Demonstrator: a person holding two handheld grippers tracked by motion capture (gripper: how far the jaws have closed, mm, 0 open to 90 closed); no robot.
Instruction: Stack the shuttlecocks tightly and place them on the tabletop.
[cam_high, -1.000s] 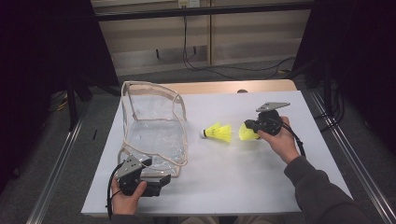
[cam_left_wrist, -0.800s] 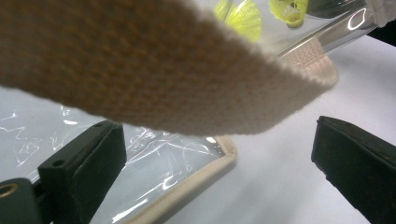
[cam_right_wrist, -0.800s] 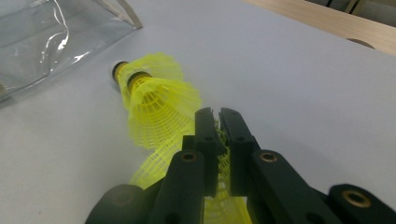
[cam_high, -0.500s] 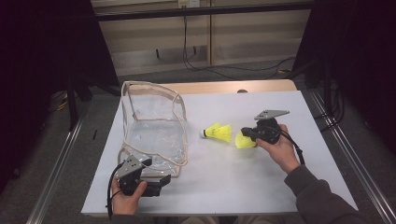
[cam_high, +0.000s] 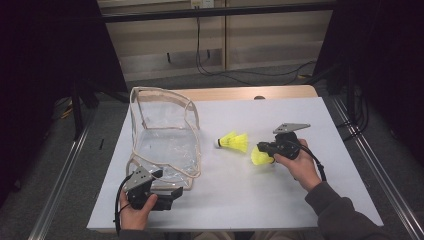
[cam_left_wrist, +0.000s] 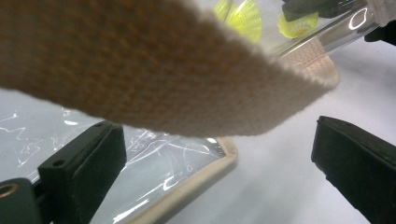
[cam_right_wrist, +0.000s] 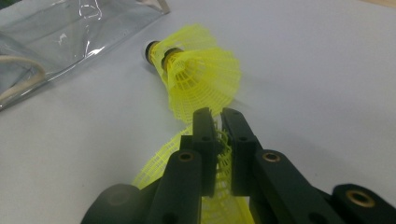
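Observation:
A clear plastic bag (cam_high: 165, 137) with beige trim lies at the left of the white table (cam_high: 300, 112). One yellow shuttlecock (cam_high: 234, 141) rests on the table to the bag's right. My right gripper (cam_high: 264, 150) is shut on the mesh skirt of a second yellow shuttlecock (cam_high: 259, 157), just right of the first. In the right gripper view the held shuttlecock (cam_right_wrist: 205, 84) points away and the other shuttlecock (cam_right_wrist: 191, 35) lies behind it. My left gripper (cam_high: 174, 192) stands open at the bag's near corner. The bag's beige strap (cam_left_wrist: 154, 70) crosses above the left gripper (cam_left_wrist: 217, 135), and the corner trim (cam_left_wrist: 205, 170) lies between the jaws.
A wooden table edge (cam_high: 235, 93) shows beyond the white sheet. Metal rails (cam_high: 370, 165) run along both sides of the table. Cables lie on the floor behind. White surface stretches right of and in front of the shuttlecocks.
My right gripper has moved a little toward the person and left, carrying its shuttlecock. The left gripper and the bag have stayed where they were.

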